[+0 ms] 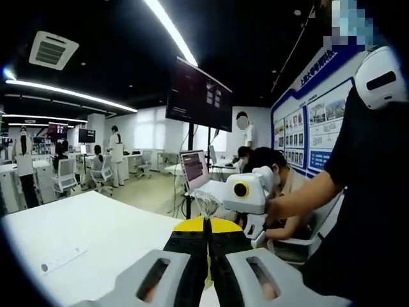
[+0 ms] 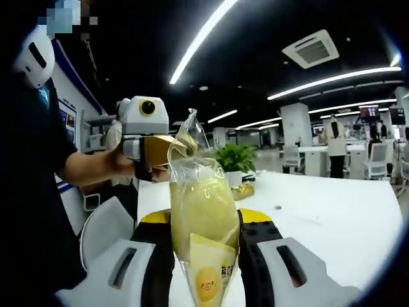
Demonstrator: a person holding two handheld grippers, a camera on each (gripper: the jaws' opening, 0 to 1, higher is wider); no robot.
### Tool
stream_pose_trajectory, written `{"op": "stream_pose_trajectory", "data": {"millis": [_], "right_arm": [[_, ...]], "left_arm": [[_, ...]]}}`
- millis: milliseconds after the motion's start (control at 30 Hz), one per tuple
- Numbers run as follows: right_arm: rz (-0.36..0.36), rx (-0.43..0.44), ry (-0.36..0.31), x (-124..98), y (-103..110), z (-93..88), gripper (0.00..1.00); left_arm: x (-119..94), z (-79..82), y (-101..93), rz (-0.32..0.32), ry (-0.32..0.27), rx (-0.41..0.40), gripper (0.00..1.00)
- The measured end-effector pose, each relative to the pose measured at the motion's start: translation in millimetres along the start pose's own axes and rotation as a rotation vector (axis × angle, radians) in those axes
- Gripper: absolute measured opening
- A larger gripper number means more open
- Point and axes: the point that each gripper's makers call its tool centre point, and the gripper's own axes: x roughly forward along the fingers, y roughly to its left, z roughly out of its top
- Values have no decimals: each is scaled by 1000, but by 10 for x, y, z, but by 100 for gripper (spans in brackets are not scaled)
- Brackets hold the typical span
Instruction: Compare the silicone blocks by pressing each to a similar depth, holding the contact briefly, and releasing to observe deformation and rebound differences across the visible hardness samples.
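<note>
Two hand-held grippers over a white table in an open office, both pinching one clear plastic bag.

In the right gripper view, the right gripper (image 2: 204,256) has its black jaws closed on a clear plastic bag (image 2: 199,211) that stands upright between them; inside is a pale yellow, rounded content, with a yellow printed label low down, and whether it is a silicone block cannot be told. The bag's twisted top reaches the left gripper (image 2: 167,152), held by a person's hand (image 2: 121,163) and appearing to pinch that top. In the left gripper view, the left gripper (image 1: 208,246) has its jaws nearly shut on a crinkled clear tip (image 1: 206,203). Beyond lie the white table (image 2: 332,211), a gold-wrapped item (image 2: 243,190), a potted plant (image 2: 236,157), then a laptop (image 1: 193,169), a hanging monitor (image 1: 199,96) and seated people.
</note>
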Motion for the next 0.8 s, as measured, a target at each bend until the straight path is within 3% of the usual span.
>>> {"op": "stream_pose_trajectory", "data": {"millis": [67,100,167,233,800], "right_arm": [[12,-3,-4,8,27,2,29],[34,-62,-32,15,69,46,28],[43,-12,-25,11,101,46,25],[43,-33,-19,21,98,57,23],[95,70,98,131,192,90,11]], "left_arm": [[-11,-5,3,4,5,3,0],[-27,9,5,-2,-3,-10,0],[-42,23,11,4,-16,-18,0],[-51,29,12,0,-17,-40,0],[-149,80,92,10,-31,-50,0]]}}
